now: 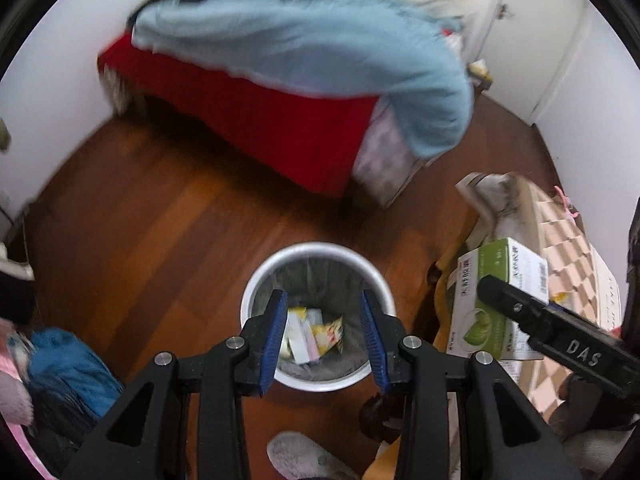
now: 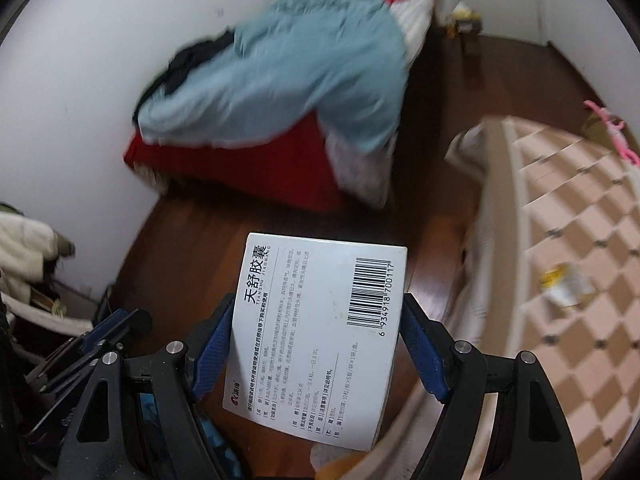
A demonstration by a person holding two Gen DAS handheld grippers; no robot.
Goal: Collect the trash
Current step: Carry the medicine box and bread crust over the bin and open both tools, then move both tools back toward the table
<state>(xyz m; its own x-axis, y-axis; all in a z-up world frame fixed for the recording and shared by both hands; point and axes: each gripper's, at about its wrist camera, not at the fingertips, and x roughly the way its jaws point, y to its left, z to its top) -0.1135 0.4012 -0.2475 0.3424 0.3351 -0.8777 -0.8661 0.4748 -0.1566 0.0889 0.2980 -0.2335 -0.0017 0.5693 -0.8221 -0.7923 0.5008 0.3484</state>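
A white trash bin [image 1: 256, 280] with a grey liner stands on the wooden floor and holds small boxes and a yellow wrapper [image 1: 330, 330]. My left gripper [image 1: 325, 338] is open and empty right above the bin's mouth. My right gripper [image 2: 316, 344] is shut on a white medicine box [image 2: 316, 332] with a barcode and holds it above the floor. In the left wrist view the same box [image 1: 500, 280] shows its green side, with the right gripper [image 1: 520, 312] to the right of the bin. A crumpled yellow wrapper [image 2: 566, 282] lies on the checkered table.
A bed [image 1: 280, 128] with a red sheet and light blue blanket [image 1: 320, 40] stands behind the bin. A checkered tablecloth table [image 2: 580, 240] is at the right. Blue clothes [image 1: 68, 360] lie at the left. A grey slipper [image 1: 304, 456] is below the bin.
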